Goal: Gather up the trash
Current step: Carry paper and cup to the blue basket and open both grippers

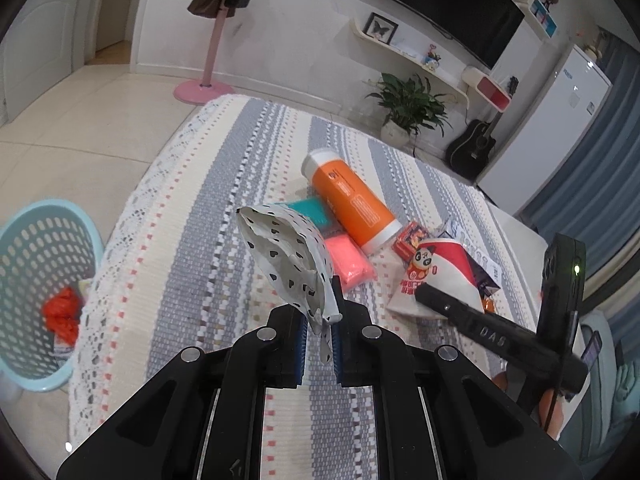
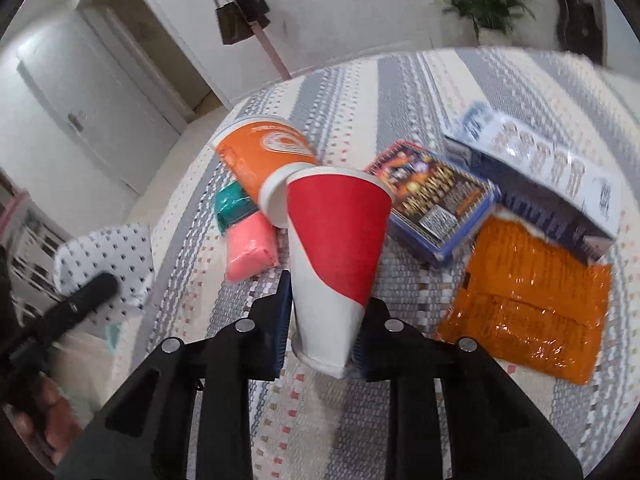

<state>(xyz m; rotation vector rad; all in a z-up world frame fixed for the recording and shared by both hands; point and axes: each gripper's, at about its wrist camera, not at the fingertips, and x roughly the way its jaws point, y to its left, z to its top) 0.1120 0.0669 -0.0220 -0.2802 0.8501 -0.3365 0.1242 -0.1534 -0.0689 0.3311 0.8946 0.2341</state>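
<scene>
Scanning the left wrist view from the left edge, we find a pale blue basket point(image 1: 38, 280) standing on the floor at the lower left, with something crumpled and red-orange point(image 1: 62, 312) lying inside it. Right of it spreads the counter point(image 1: 192, 220) under its striped woven cloth. At centre, our left tool point(image 1: 320, 328) is closed tight on a crumpled white paper with black hearts point(image 1: 284, 256), which stands up above the pads. Beyond it lie a teal packet point(image 1: 310, 208) and a pink packet point(image 1: 350, 264), then an orange bottle point(image 1: 350, 204) on its side. Further right, our right tool point(image 1: 436, 300) reaches in over a paper cup point(image 1: 436, 268) with a panda print.

In the right wrist view, the hearts paper point(image 2: 108, 260) shows at the left edge. The orange bottle point(image 2: 264, 152), teal packet point(image 2: 232, 206) and pink packet point(image 2: 248, 248) sit left of centre. At centre, the right tool point(image 2: 322, 336) grips the red and white paper cup point(image 2: 336, 256) near its base, its pads pressing on both sides; the cup tilts away with its rim toward the bottle. To the right lie a small printed box point(image 2: 432, 204), a dark carton point(image 2: 540, 184) and an orange foil pouch point(image 2: 528, 300).
</scene>
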